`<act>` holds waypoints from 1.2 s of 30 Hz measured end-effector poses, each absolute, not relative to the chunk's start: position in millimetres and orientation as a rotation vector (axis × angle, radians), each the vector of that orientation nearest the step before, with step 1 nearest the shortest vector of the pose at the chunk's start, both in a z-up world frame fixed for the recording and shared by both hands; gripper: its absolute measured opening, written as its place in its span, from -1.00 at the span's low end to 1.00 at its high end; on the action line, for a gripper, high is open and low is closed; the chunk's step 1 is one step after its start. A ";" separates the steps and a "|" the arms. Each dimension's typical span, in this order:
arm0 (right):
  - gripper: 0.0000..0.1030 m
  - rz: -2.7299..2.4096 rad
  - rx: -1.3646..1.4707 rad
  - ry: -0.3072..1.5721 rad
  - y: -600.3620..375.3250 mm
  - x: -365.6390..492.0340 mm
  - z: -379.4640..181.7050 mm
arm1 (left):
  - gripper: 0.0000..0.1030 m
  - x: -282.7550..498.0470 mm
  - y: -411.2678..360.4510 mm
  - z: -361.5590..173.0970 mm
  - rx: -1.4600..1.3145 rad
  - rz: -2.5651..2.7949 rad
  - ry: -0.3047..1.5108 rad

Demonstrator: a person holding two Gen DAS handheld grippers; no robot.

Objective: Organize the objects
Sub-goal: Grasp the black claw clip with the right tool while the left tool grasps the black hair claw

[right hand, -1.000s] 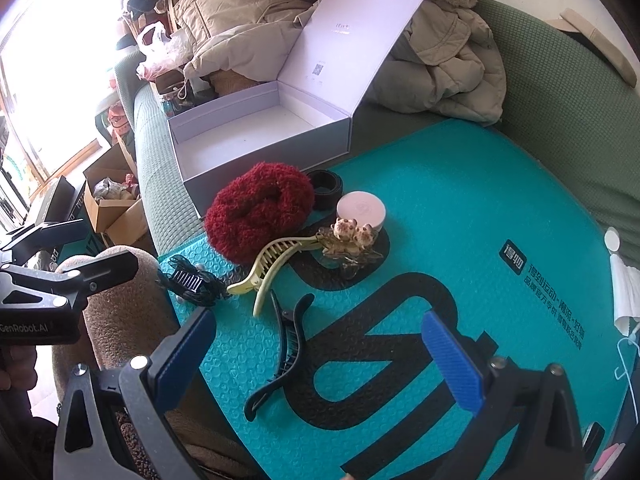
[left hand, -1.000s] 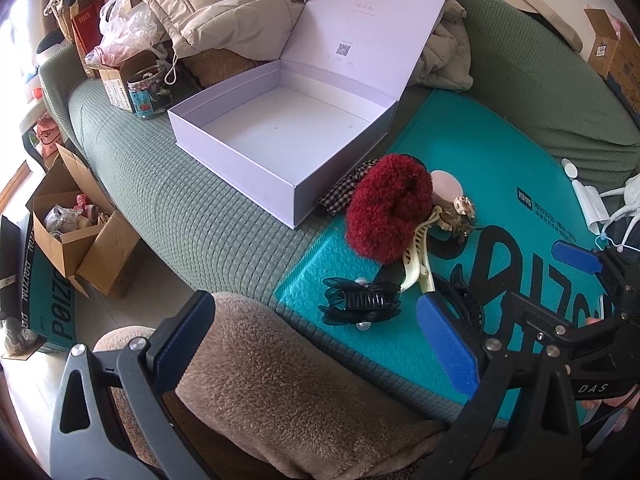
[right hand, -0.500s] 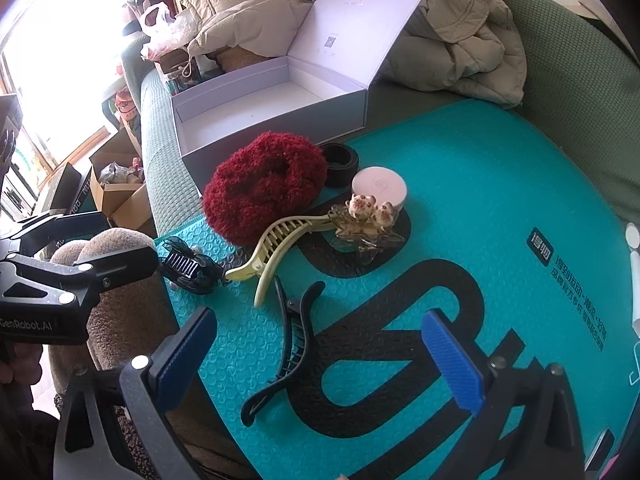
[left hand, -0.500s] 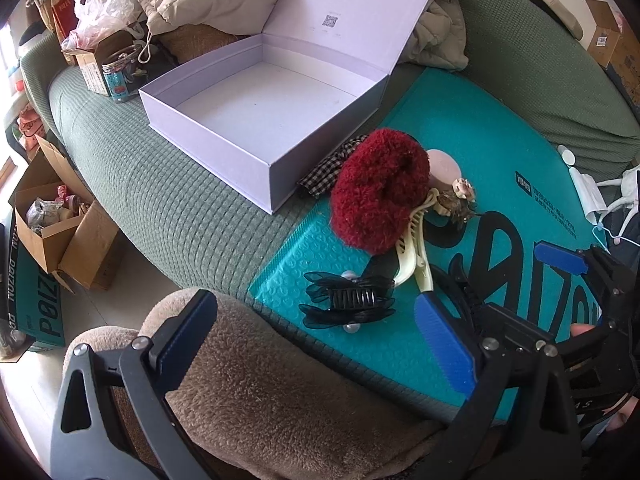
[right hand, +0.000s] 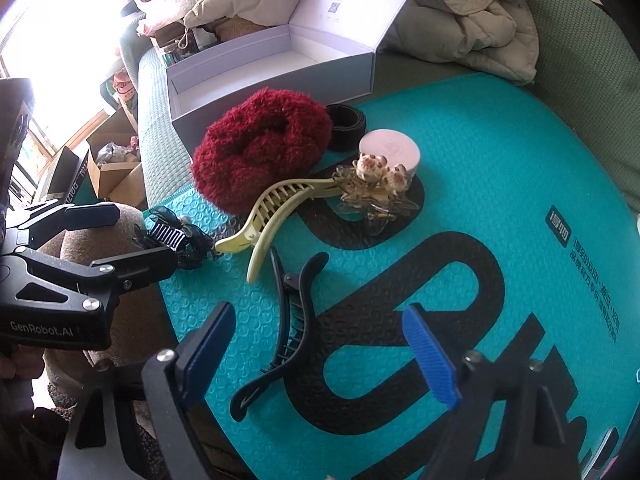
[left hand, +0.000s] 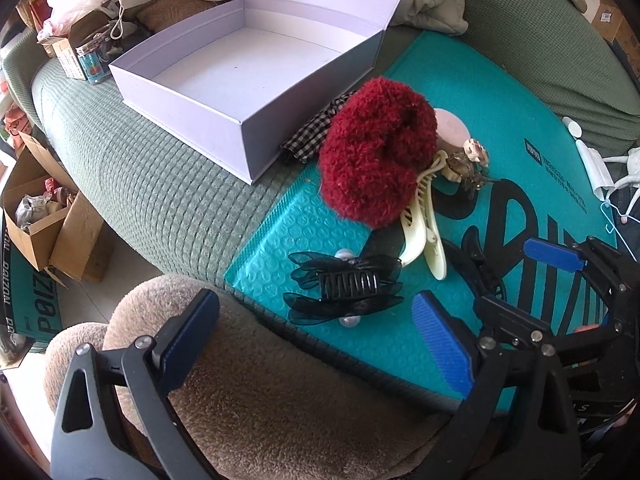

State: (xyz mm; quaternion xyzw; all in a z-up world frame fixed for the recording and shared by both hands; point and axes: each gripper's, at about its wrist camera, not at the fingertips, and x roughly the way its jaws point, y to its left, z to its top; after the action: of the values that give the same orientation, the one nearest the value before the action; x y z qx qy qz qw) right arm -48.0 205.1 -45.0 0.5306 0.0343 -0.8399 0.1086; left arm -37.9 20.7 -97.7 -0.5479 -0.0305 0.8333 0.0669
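Note:
On the teal bubble mailer [right hand: 520, 152] lie a red fluffy scrunchie [right hand: 260, 152], a cream claw clip [right hand: 276, 208], a pink round tin [right hand: 390, 150] and an amber clip with bear figures [right hand: 372, 188]. A long black clip [right hand: 288, 320] lies between the jaws of my right gripper [right hand: 320, 354]; they are closing and the pads stand clear of it. My left gripper [left hand: 316, 340] is open just short of a black bow claw clip [left hand: 344, 288]. The open lilac box [left hand: 192, 120] stands empty behind.
A brown fleece cushion [left hand: 260, 400] sits under the left gripper. A checkered scrunchie [left hand: 316, 128] and a black band [right hand: 346, 126] lie by the box. Beige jackets [right hand: 472, 20] are piled at the back of the green sofa [left hand: 140, 168]. Cardboard boxes [left hand: 44, 216] stand on the floor at left.
Both grippers have sunk closer to the mailer. The right jaws have narrowed around the long black clip. The left gripper has neared the bow clip.

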 end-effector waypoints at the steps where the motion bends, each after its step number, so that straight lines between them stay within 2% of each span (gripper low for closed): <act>1: 0.50 -2.460 1.570 0.101 205.3 -48.2 -46.9 | 0.87 -38.8 22.8 -100.1 -1.652 2.510 -0.085; 5: 0.35 -2.430 1.593 0.103 204.6 -47.8 -52.8 | 0.85 -41.7 26.8 -107.7 -1.658 2.508 -0.060; 7: 0.14 -2.415 1.618 0.104 205.3 -48.4 -56.4 | 0.84 -43.0 30.2 -112.1 -1.665 2.510 -0.029; 10: 0.03 -2.399 1.639 0.097 207.1 -47.8 -59.8 | 0.82 -44.3 34.3 -117.5 -1.666 2.497 -0.015; 14: -0.20 -2.392 1.645 0.082 209.3 -46.6 -61.6 | 0.70 -46.4 36.6 -124.2 -1.666 2.488 -0.017; 16: -0.40 -2.395 1.644 0.085 209.7 -46.1 -62.2 | 0.62 -47.3 36.8 -126.7 -1.660 2.494 -0.012; 19: -0.53 -2.384 1.640 0.084 209.1 -44.7 -62.0 | 0.47 -47.6 36.2 -129.1 -1.649 2.509 -0.003; 22: -0.61 -2.376 1.633 0.091 208.4 -43.4 -62.0 | 0.12 -47.0 34.2 -130.2 -1.635 2.518 -0.011; 27: -0.62 -2.377 1.629 0.085 209.0 -43.5 -63.0 | -0.15 -44.8 21.0 -121.9 -1.605 2.504 -0.059; 30: -0.62 -2.381 1.624 0.078 209.5 -42.6 -62.0 | -0.23 -43.3 18.8 -121.1 -1.592 2.493 -0.063; 36: -0.62 -2.395 1.612 0.072 212.6 -41.1 -58.5 | -0.23 -38.5 13.1 -115.0 -1.549 2.499 -0.056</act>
State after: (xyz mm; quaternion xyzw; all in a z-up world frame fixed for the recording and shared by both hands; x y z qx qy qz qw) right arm -41.1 212.6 -58.5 0.5539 0.0247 -0.8226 0.1265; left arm -38.5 13.1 -115.0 -0.5241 -0.0191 0.8455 0.1004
